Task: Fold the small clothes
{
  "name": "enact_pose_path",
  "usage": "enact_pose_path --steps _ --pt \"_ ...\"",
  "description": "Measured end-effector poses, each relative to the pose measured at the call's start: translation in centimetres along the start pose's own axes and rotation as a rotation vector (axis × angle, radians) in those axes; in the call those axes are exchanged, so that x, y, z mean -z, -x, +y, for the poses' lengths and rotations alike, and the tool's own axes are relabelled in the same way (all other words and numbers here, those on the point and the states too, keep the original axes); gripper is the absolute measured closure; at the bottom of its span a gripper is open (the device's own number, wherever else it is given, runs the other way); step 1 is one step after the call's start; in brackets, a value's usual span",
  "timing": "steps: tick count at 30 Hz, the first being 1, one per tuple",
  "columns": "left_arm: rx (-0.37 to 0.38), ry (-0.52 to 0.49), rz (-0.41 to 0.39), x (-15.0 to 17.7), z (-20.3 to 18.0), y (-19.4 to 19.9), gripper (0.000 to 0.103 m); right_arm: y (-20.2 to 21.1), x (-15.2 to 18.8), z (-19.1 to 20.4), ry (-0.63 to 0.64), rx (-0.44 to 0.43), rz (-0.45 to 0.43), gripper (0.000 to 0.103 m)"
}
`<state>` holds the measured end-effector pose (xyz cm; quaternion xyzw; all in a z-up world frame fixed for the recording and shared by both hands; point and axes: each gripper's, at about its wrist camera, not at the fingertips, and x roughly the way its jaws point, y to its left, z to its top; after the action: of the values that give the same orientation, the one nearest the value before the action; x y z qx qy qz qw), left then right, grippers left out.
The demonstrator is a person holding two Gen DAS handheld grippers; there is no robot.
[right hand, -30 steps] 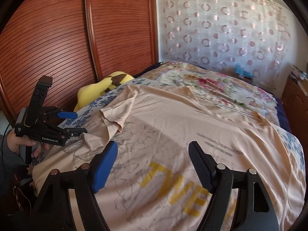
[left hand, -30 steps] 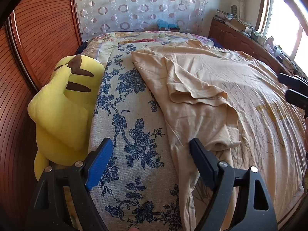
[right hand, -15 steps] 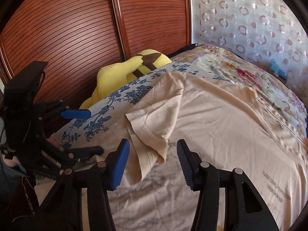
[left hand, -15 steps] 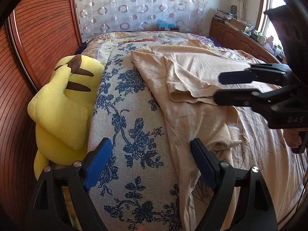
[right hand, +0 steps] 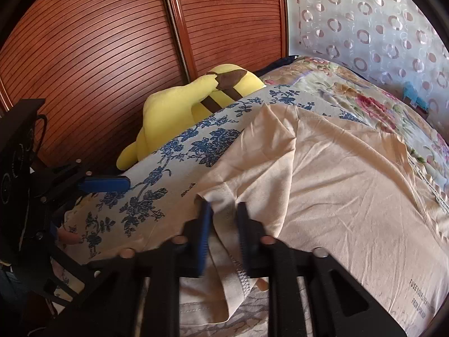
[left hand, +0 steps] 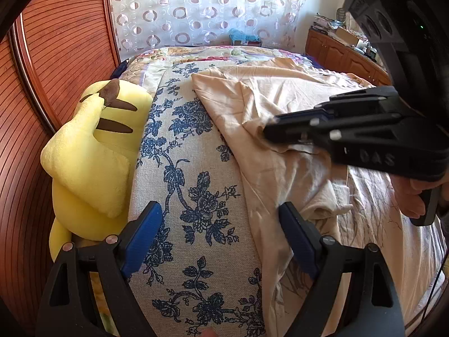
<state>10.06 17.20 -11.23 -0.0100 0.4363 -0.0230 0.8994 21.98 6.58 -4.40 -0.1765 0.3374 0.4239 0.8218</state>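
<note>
A beige T-shirt (left hand: 269, 106) lies spread on the bed, its left sleeve folded over the body; it also shows in the right wrist view (right hand: 350, 174). My right gripper (right hand: 223, 224) has its jaws narrowed around the sleeve's hemmed edge (right hand: 224, 196), with cloth between the pads. It also shows in the left wrist view (left hand: 270, 132), reaching in from the right onto the sleeve. My left gripper (left hand: 221, 241) is open and empty above the blue floral bedcover (left hand: 193, 168), left of the shirt's side edge; it also shows in the right wrist view (right hand: 92, 205).
A yellow plush toy (left hand: 92, 154) lies between the bed's left edge and the wooden slatted wardrobe doors (left hand: 56, 42). A circle-patterned curtain (left hand: 202, 8) hangs behind the bed. A wooden cabinet (left hand: 342, 56) with clutter stands at the right.
My right gripper swung left across the shirt to the folded sleeve and narrowed its jaws on the sleeve edge. My left gripper stayed nearly still and open.
</note>
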Motion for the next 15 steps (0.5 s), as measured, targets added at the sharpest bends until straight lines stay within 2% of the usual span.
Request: enact_pose_path --steps 8,11,14,15 --pt "0.000 0.000 -0.009 0.1 0.0 0.3 0.017 4.0 0.4 -4.3 -0.156 0.087 -0.129 0.101" --pt "-0.008 -0.003 -0.025 0.0 0.0 1.0 0.017 4.4 0.8 -6.0 -0.206 0.119 -0.120 0.101" --pt "0.008 0.008 -0.069 -0.3 -0.1 2.7 0.017 4.2 0.9 -6.7 -0.233 0.143 -0.072 0.101" --pt "0.014 0.009 -0.081 -0.5 -0.2 3.3 0.017 4.1 0.9 -6.6 -0.225 0.173 -0.051 0.098"
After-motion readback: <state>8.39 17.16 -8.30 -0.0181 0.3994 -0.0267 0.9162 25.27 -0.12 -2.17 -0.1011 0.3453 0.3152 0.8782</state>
